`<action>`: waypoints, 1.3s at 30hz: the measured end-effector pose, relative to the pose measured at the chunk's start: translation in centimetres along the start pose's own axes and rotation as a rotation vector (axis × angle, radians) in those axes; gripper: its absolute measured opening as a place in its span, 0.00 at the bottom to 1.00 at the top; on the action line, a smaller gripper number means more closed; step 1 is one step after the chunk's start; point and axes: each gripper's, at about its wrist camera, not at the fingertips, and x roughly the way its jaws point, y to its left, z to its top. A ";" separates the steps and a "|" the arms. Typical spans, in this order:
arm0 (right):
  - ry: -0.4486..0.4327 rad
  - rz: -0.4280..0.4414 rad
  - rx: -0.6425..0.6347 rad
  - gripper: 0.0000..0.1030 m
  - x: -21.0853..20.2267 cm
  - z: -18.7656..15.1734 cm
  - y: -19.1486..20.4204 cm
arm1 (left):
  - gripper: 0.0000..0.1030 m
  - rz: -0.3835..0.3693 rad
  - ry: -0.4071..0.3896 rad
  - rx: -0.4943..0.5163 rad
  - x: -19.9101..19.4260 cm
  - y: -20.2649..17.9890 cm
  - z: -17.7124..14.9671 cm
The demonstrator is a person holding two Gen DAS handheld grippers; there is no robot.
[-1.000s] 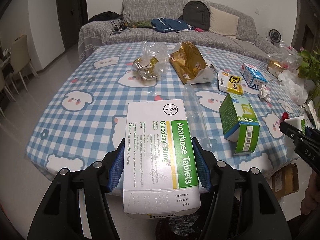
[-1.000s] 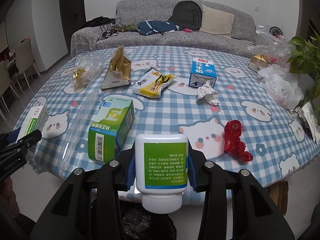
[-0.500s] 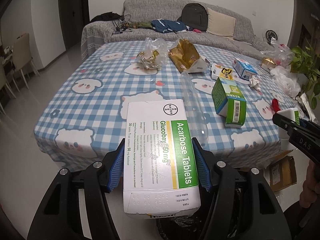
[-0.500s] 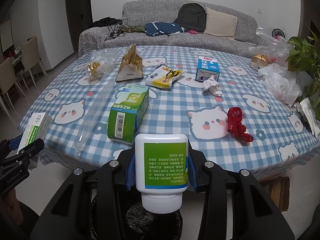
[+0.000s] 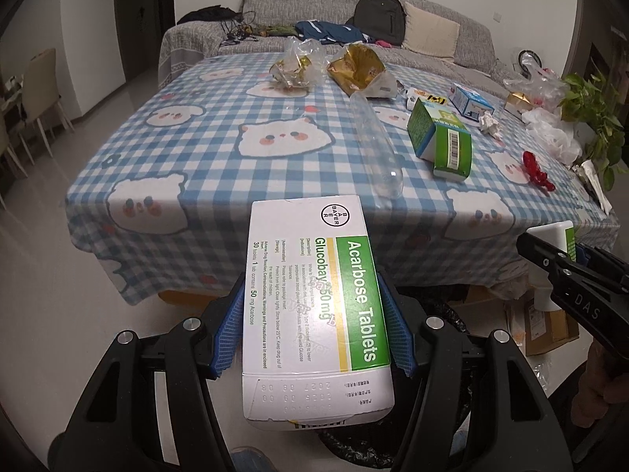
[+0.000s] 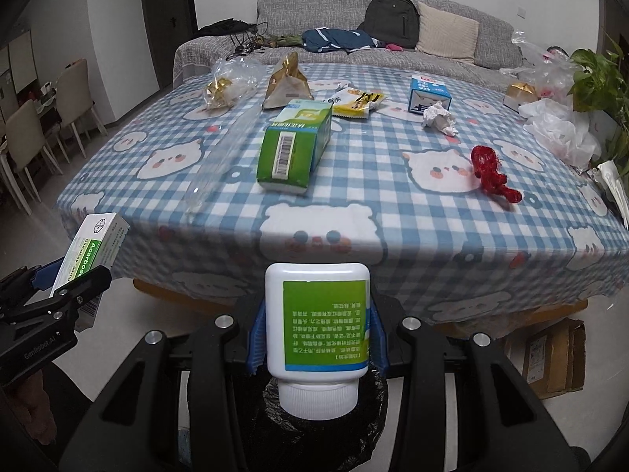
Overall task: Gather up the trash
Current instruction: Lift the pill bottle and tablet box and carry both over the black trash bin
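Observation:
My left gripper (image 5: 314, 326) is shut on a white and green Acarbose tablet box (image 5: 314, 299), held in front of the table's near edge. My right gripper (image 6: 317, 338) is shut on a white bottle with a green label (image 6: 320, 322), cap toward the camera. Under both hangs the black bag of a trash bin (image 6: 326, 424), also glimpsed below the box as the bin bag (image 5: 354, 448). The right gripper (image 5: 566, 275) shows at the right edge of the left wrist view. On the table lie a green carton (image 6: 295, 145), a clear plastic bottle (image 5: 377, 149), a red net (image 6: 489, 173) and crumpled paper (image 6: 438, 118).
A blue checked tablecloth (image 6: 354, 204) covers the table. Further back sit a gold foil bag (image 5: 355, 69), a clear wrapper (image 5: 297, 65), a yellow snack packet (image 6: 357, 102), a blue carton (image 6: 428, 94). White plastic bags and a plant (image 6: 597, 86) crowd the right. A cardboard box (image 6: 554, 358) stands on the floor.
Both grippers have drawn back from over the table and dropped a little, keeping their loads. The table edge now lies ahead of them and the black bin bag shows beneath.

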 end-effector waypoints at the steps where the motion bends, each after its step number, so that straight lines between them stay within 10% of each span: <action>1: 0.007 0.004 -0.003 0.38 0.2 -0.3 0.2 | 0.59 0.000 0.007 -0.003 0.1 0.1 -0.5; 39: 0.254 -0.017 -0.065 0.38 13.2 -11.4 3.3 | 0.59 0.116 0.156 -0.008 10.7 2.0 -9.1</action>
